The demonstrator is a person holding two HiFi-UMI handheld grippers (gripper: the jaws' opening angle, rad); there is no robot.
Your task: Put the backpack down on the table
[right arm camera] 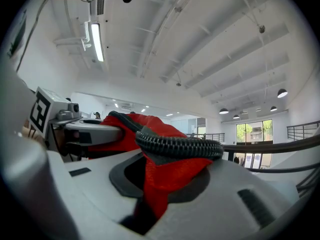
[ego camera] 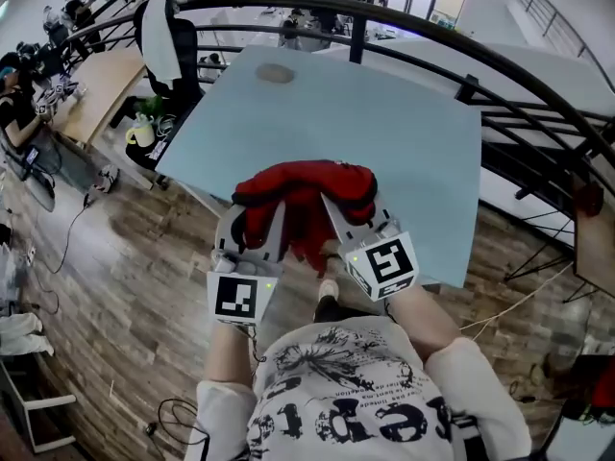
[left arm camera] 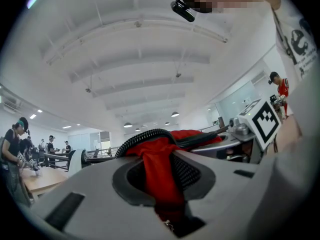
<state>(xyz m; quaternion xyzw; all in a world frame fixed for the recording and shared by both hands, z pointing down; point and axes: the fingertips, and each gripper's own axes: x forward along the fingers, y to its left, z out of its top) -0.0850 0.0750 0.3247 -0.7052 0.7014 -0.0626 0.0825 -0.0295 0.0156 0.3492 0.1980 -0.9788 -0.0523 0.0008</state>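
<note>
Both forearms (ego camera: 423, 317) reach forward from the person's white printed T-shirt (ego camera: 356, 392), side by side and close together. Each one carries a gripper that points ahead and roughly level, with its marker cube nearest the body. The left gripper (ego camera: 258, 221) and the right gripper (ego camera: 348, 214) angle slightly toward each other, so their tips meet on one bundle.

In the left gripper view, the left gripper (left arm camera: 160, 184) has its grey fingers (left arm camera: 75, 189) clamped on a fold of red cloth that fills the narrow gap between them. In the right gripper view, the right gripper (right arm camera: 152, 184) grips the same way: its fingers (right arm camera: 245, 189) pinch a bunched flap of the cloth.

The red fabric backpack (ego camera: 307, 192) hangs between the two grippers, crumpled and soft, a bright red woven material. Black ribbed piping (right arm camera: 180, 146) curls over the top of the grip, and the same piping arches over the cloth in the left gripper view (left arm camera: 145, 134).

From the head view, the backpack shows against the near edge of the pale blue surface (ego camera: 384, 123). Whether it is over that edge or just short of it cannot be told. A wood-plank floor (ego camera: 125, 277) lies below, and a black curved railing (ego camera: 404, 15) runs beyond the far side.
</note>
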